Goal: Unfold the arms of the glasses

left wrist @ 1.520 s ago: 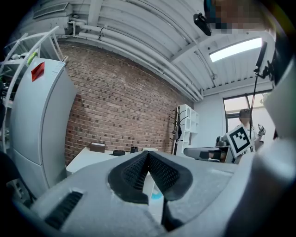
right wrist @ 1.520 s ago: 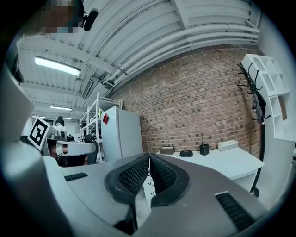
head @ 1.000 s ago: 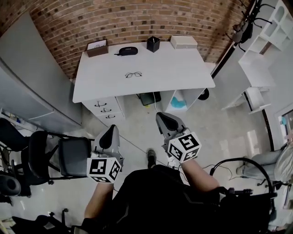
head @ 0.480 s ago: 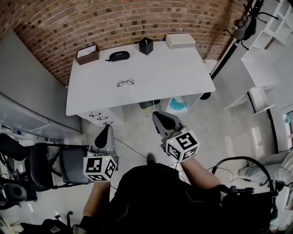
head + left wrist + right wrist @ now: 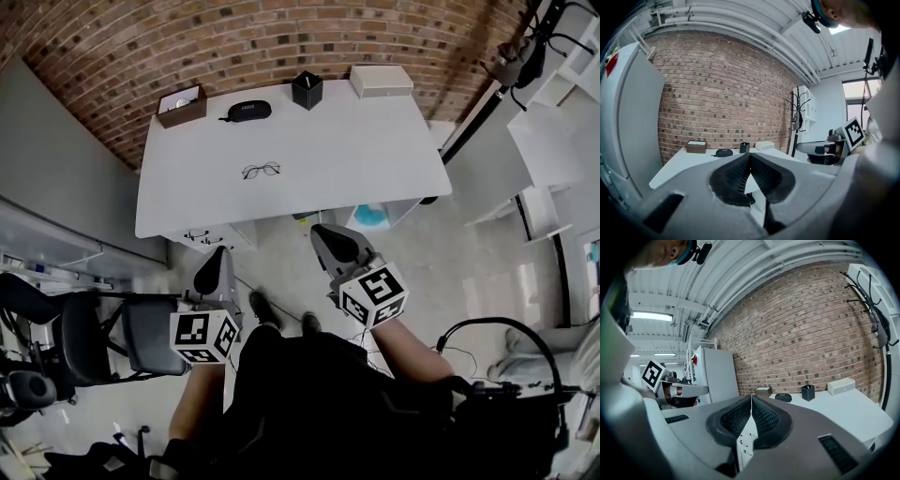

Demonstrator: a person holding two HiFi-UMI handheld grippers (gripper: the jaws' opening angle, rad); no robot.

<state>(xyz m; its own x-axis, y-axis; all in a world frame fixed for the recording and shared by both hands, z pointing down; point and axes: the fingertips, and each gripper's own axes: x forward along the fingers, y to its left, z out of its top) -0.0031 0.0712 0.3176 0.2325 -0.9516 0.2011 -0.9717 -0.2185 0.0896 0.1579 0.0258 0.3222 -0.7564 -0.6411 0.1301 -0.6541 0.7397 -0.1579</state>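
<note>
The glasses [image 5: 262,171], thin dark-framed, lie on the white desk [image 5: 375,159], left of its middle; whether their arms are folded is too small to tell. Both grippers hang in the air in front of the desk, over the floor and well short of the glasses. My left gripper [image 5: 221,253] is shut and empty, pointing at the desk's drawer side. My right gripper [image 5: 320,233] is also shut and empty, just short of the desk's front edge. In the left gripper view the jaws [image 5: 749,155] meet with nothing between them, and likewise in the right gripper view [image 5: 751,398]. Neither gripper view shows the glasses.
Along the desk's back edge stand a brown box [image 5: 181,105], a black glasses case [image 5: 249,111], a black pen holder [image 5: 307,90] and a white box [image 5: 382,82]. Drawers [image 5: 208,236] sit under the desk's left. A dark chair [image 5: 122,328] stands left; a coat rack [image 5: 525,47] right.
The person has stepped toward the desk, which now sits nearer and larger in the head view. Both grippers travelled forward with the person and stayed shut.
</note>
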